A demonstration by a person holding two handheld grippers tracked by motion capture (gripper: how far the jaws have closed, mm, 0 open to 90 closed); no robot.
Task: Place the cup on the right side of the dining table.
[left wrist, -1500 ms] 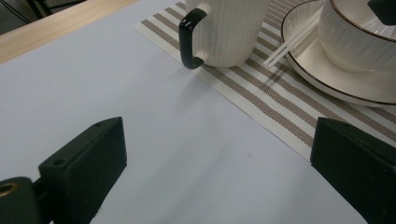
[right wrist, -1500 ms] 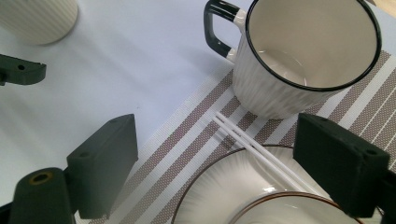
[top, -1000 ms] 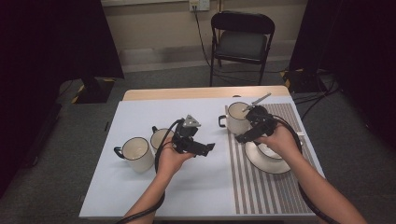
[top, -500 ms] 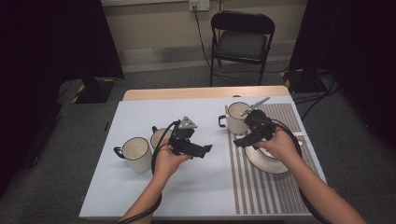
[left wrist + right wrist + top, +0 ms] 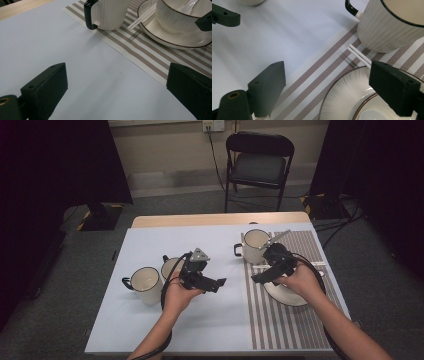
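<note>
Since a second ago, both my grippers have drawn a little nearer to me, the left gripper (image 5: 212,282) sliding slightly leftward over the white tabletop (image 5: 150,330) and the right gripper (image 5: 263,276) easing back from the mug (image 5: 255,245) on the striped placemat (image 5: 280,325). Neither holds anything. On the left, my jaws stand wide apart over bare tabletop, with nothing between them; ahead of them and to the right lie the placemat's edge, the ribbed mug with its black handle (image 5: 106,13) and the bowl (image 5: 180,17) on its plate (image 5: 160,32). On the right, my jaws are spread just as wide, hovering over the placemat's edge and the rim of the plate (image 5: 344,97), touching neither as far as I can tell. White chopsticks (image 5: 359,56) lie just past my right-hand jaw, running under the mug's (image 5: 392,27) side. Two more mugs (image 5: 146,282) sit behind my left hand (image 5: 179,297), close beside it.
</note>
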